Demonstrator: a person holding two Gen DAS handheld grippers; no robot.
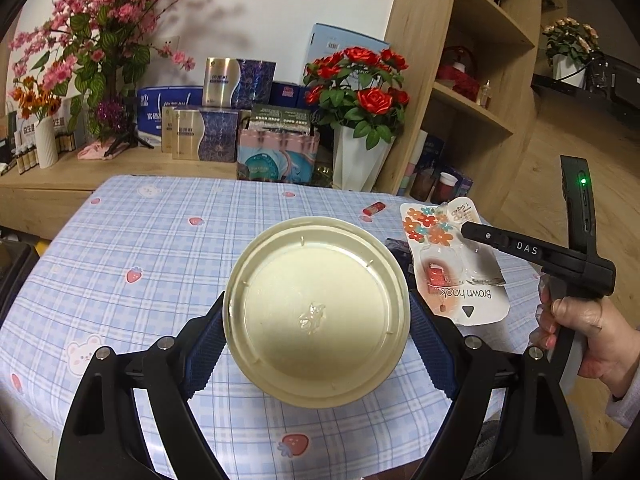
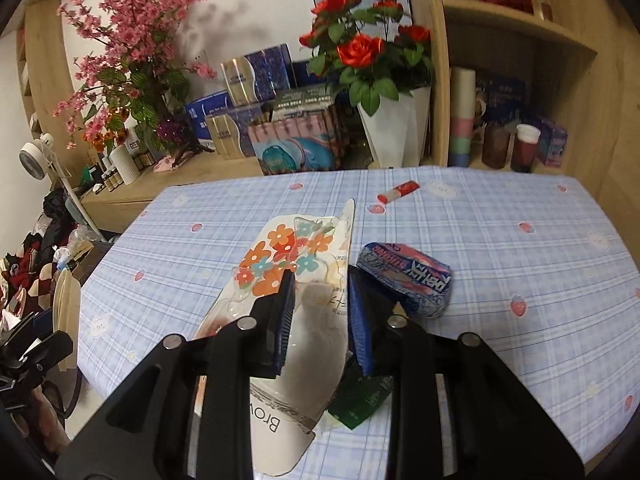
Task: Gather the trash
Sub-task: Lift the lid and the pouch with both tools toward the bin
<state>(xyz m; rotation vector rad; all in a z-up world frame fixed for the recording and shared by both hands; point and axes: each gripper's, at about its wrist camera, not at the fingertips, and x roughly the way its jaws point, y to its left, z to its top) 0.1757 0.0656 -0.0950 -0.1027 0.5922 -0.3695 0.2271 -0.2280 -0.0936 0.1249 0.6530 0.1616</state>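
A round cream disposable bowl (image 1: 316, 312) sits between the blue pads of my left gripper (image 1: 318, 304), which press on its two sides; it hangs above the checked tablecloth (image 1: 160, 248). My right gripper (image 2: 320, 280) is shut on a bent blister card (image 2: 280, 256) with orange flowers and "Brown hook" print, lifted off the cloth. In the left wrist view the same card (image 1: 456, 280) hangs from the right gripper (image 1: 466, 230), with a person's hand (image 1: 580, 320) on its handle. A blue and pink wrapper (image 2: 408, 280) and a green wrapper (image 2: 358, 398) lie by the right finger; whether they are gripped I cannot tell.
A small red and white wrapper (image 2: 398, 192) lies near the table's far edge. Behind the table a low wooden shelf (image 1: 120, 172) carries boxes, a white pot of red roses (image 1: 360, 152) and pink blossoms. A tall shelf unit (image 1: 472, 100) rises at the right. Clutter and a fan (image 2: 36, 152) stand at the left.
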